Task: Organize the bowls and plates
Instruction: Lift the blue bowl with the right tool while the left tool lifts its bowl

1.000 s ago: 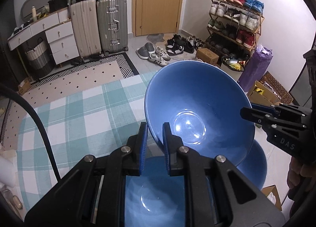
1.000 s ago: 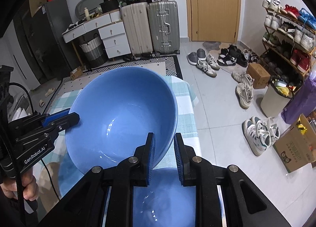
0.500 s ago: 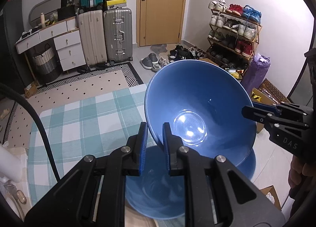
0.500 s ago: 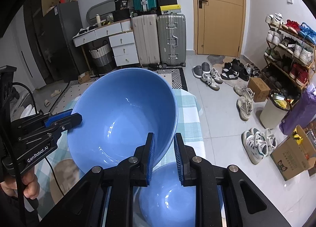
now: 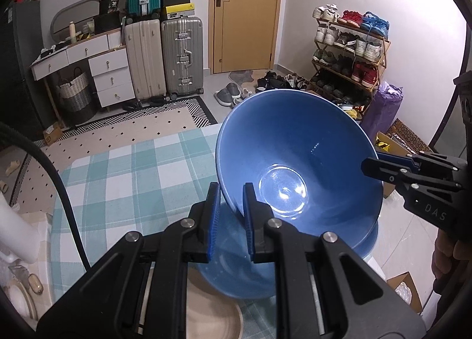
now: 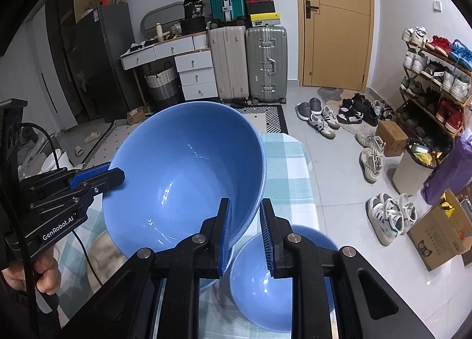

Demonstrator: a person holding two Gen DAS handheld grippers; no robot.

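The left hand-held gripper (image 5: 230, 209) is clamped on the near rim of a big blue bowl (image 5: 298, 162). One blue finger (image 5: 213, 218) sits outside the bowl wall and the other sits inside. The right hand-held gripper (image 6: 246, 232) is clamped on the other side of the same bowl (image 6: 188, 179), again with one finger on each side of the rim. So both hold the bowl, tilted, up in the air above the bench (image 5: 124, 173), which has a green and white checked cloth.

Under the held bowl, a second blue bowl (image 6: 283, 286) sits on the bench near its edge. Beside it lies a tan round mat (image 5: 212, 318). Part of a white plate (image 5: 17, 300) shows at the left side of the bench.

Farther off are suitcases (image 6: 250, 64), a wooden door (image 6: 333, 20) and a shoe rack (image 5: 348, 52) with many shoes.
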